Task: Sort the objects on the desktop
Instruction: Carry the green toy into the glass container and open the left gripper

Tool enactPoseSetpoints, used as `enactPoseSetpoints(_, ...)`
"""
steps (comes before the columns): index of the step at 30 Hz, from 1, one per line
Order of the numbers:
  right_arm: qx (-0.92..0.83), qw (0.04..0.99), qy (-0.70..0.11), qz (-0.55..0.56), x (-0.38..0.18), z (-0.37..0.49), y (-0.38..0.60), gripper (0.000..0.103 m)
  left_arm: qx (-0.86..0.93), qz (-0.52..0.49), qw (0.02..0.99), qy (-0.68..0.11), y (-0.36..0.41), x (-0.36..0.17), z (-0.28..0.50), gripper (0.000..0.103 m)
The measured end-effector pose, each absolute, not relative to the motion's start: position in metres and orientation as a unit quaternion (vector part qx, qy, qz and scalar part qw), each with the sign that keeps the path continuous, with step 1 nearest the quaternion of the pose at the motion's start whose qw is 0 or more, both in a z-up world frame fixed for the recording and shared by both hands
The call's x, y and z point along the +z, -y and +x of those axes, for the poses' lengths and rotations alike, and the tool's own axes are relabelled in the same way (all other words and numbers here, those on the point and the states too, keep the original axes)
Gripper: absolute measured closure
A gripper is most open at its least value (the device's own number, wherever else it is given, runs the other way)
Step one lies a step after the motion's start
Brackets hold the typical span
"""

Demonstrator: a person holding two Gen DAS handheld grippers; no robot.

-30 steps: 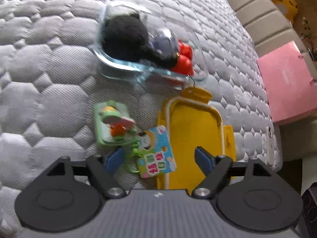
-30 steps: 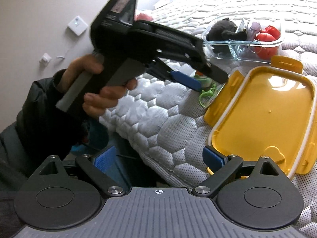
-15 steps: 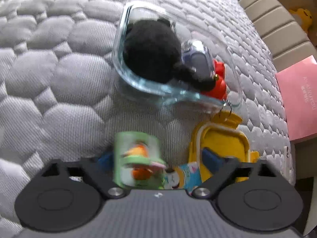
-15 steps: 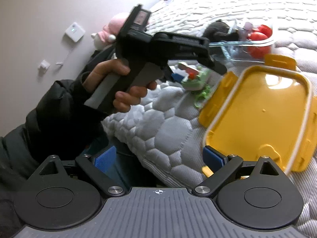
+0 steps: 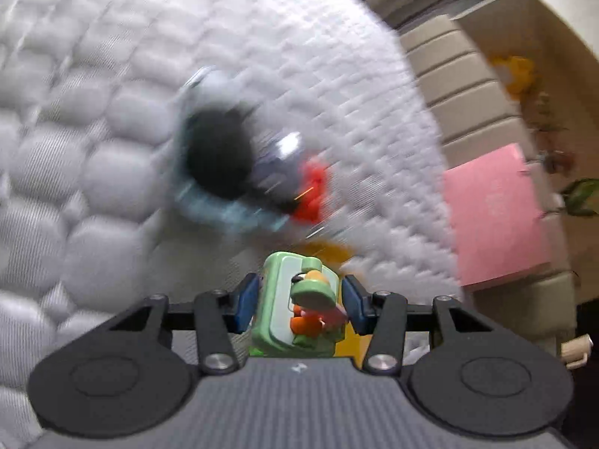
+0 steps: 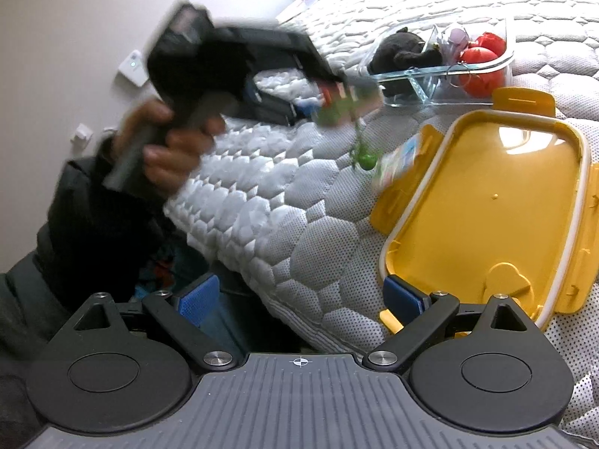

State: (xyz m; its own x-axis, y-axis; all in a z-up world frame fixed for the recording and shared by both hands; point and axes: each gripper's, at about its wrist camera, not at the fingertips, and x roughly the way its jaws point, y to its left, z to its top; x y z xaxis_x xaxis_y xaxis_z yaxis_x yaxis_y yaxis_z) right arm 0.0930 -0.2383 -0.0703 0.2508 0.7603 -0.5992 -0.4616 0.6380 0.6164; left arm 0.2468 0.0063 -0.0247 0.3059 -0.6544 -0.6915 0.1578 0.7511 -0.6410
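Closing on a green toy keychain (image 5: 299, 305), the left tongs (image 5: 297, 305) have it between their blue pads, which sit right against its two sides; it is lifted clear of the white quilted bed (image 5: 93, 149). From the right wrist view the same toy (image 6: 346, 106) is blurred, with a green clip and a printed tag (image 6: 397, 166) dangling under it above the bed, next to the yellow lid (image 6: 498, 202) that lies upside down on the quilt. Beyond it stands a clear glass container (image 6: 441, 71) holding a black plush toy (image 6: 404, 54) in one compartment and red round things (image 6: 479, 61) in the other. The right tongs (image 6: 301, 299) are spread apart with nothing between them, low at the bed's edge by the lid's near corner. A hand (image 6: 176, 149) in a dark sleeve grips the left tool's handle.
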Motion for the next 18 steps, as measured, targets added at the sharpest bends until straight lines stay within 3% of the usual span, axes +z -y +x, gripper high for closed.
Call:
enactPoseSetpoints(7,0.400,0.773,-0.462,0.172,-0.068,0.096,0.242,0.006,-0.291,-0.233,0.797,-0.476,0.046,0.031,0.300,0.052)
enactPoseSetpoints(18,0.391,0.768,-0.468,0.195,-0.079,0.105,0.258,0.006,-0.192,-0.250,0.821,-0.477,0.072,-0.027,0.354,0.052)
